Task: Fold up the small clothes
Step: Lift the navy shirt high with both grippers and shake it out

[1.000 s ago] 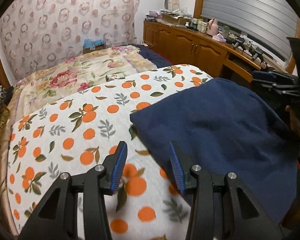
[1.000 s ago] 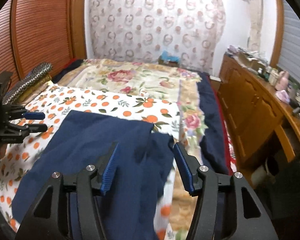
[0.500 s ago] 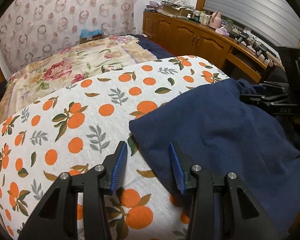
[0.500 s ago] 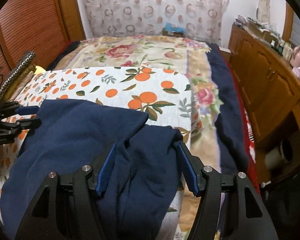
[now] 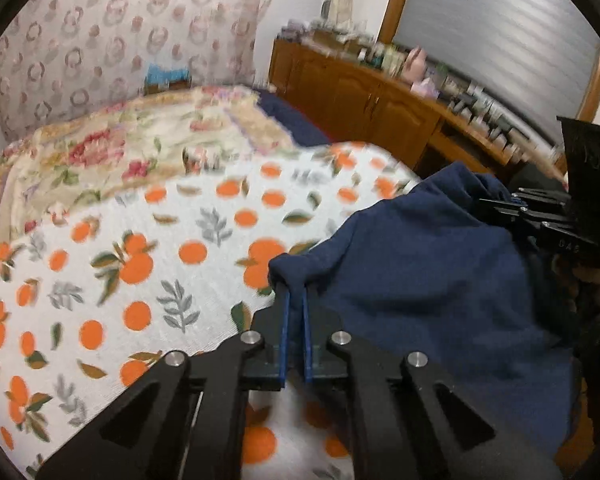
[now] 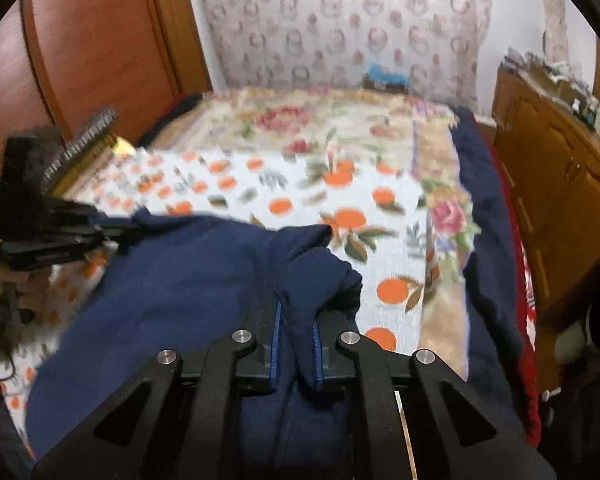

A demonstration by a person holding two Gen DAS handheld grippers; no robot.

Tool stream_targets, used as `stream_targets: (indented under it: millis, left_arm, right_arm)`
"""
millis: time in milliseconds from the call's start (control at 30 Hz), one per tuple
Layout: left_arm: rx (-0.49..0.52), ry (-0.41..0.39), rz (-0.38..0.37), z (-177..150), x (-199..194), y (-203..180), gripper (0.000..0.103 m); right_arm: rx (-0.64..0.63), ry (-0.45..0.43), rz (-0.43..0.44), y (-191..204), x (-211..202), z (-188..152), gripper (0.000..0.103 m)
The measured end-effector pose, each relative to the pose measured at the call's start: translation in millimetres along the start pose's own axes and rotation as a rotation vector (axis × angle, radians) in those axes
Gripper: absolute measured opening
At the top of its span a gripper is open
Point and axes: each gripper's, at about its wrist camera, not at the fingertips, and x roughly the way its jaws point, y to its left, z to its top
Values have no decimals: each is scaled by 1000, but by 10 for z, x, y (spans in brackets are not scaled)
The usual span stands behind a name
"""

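Now you have both tongs on the navy garment (image 5: 440, 280), which lies spread on the orange-print blanket (image 5: 148, 248) at the near end of the bed. Your left gripper (image 5: 294, 300) is pinched shut on a thin corner of the cloth. The jaws of your right gripper (image 6: 296, 320) are closing, with a thick bunched fold of the same cloth between the pads.

The left hold looks the weaker one: only the tip of the corner sits between the pads, so a quick pull could slide it free and drop that side.

On the right, the bundle seems to have several layers in it; if you lift like that, the fold may come out crooked or lumpy.

The garment's right edge lies close to the bed's side, so a slip there might send it off the blanket.
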Motion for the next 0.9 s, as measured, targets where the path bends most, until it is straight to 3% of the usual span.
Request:
stream_targets:
  millis: [267,500,767,900]
  left_arm:
    - [76,-292,-11,164,-1307,-444,2]
    - [137,-477,25,34,-2411,-654,2]
    - [173,-602,90,-127,-3280,-640,2]
    - [164,-640,138,-166,-3581,-486,2]
  right_arm:
    - [-62,-240,-57,494,-935,203,8]
    - [-94,-442,-59,922,-1794,263,8]
    - [-169,-555,7,1485,-2384,364,7]
    - [-192,-594,80,1674,-2528,473,7]
